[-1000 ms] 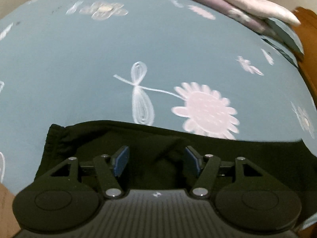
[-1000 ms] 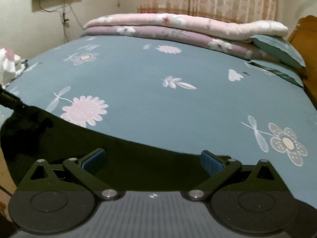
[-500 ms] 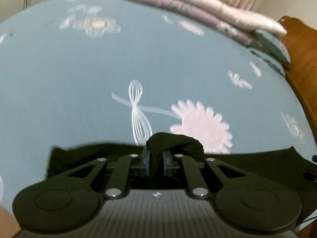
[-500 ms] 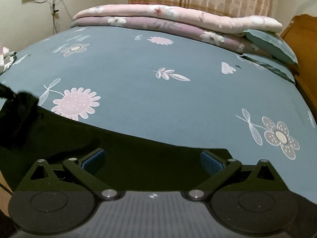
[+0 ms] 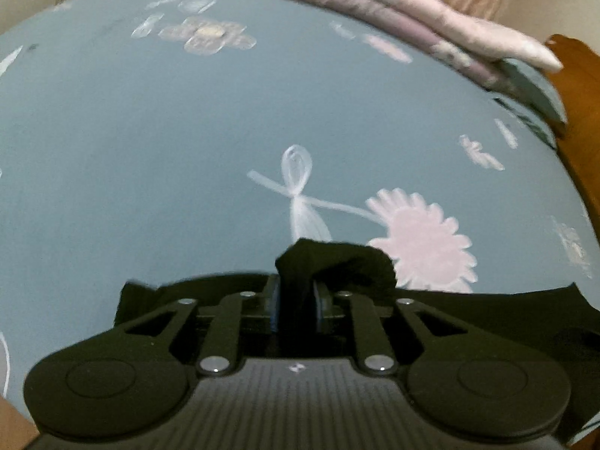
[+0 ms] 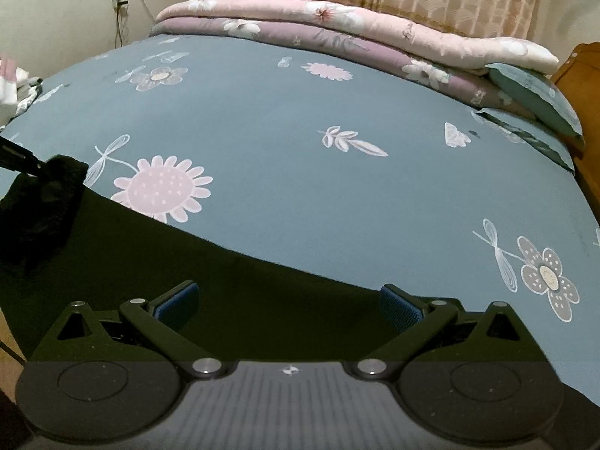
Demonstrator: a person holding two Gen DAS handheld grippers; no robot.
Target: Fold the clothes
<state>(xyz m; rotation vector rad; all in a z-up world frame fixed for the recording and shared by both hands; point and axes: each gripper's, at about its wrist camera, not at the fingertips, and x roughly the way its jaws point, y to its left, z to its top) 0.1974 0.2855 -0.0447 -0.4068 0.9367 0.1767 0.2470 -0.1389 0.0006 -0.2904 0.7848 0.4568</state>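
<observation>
Black garment [image 5: 337, 262] bunched between left gripper [image 5: 296, 305] fingers (jaws opening)

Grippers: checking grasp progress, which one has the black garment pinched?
The left gripper: bunched black garment sits between its pads. The right gripper stands open above the cloth.

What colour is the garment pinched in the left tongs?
Black garment, plain with no visible pattern; clearest in the left wrist view.
</observation>
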